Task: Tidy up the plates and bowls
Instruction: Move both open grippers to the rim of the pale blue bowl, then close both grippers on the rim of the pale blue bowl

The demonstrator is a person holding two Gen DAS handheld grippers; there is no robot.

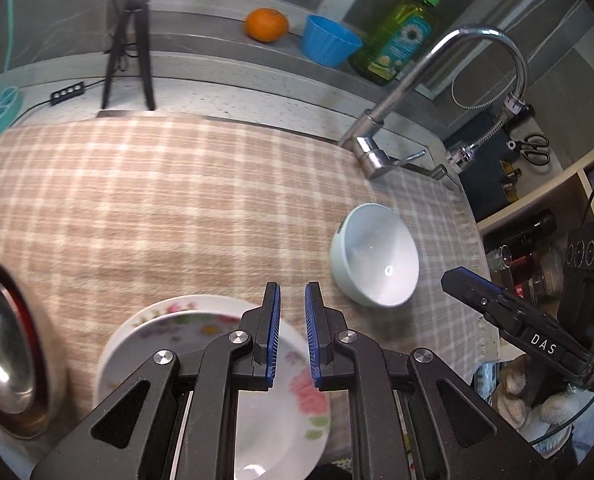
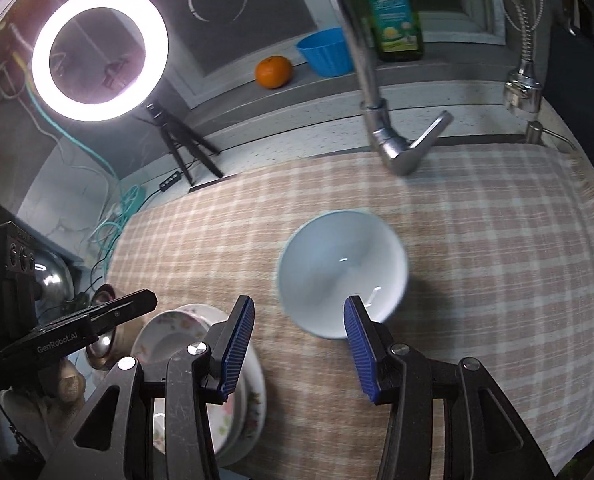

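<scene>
A pale blue bowl [image 1: 377, 256] [image 2: 343, 272] stands upright and empty on the checked cloth [image 1: 157, 200] [image 2: 477, 260]. My right gripper [image 2: 299, 308] is open just short of it; its right fingertip overlaps the near rim in the picture and nothing is between the pads. A stack of floral plates [image 1: 217, 360] [image 2: 169, 332] lies at the cloth's near left. Over that stack hovers my left gripper [image 1: 292, 292], shut and holding nothing. A steel bowl [image 1: 5, 344] [image 2: 105, 344] sits left of the plates. Each wrist view shows the other gripper at its edge.
A chrome faucet [image 1: 377, 148] [image 2: 393, 148] rises behind the cloth. On the back ledge are an orange [image 1: 266, 25], a blue cup [image 1: 329, 40] and a green soap bottle [image 1: 401, 40]. A tripod [image 1: 131, 52] with a ring light [image 2: 99, 54] stands at the back left.
</scene>
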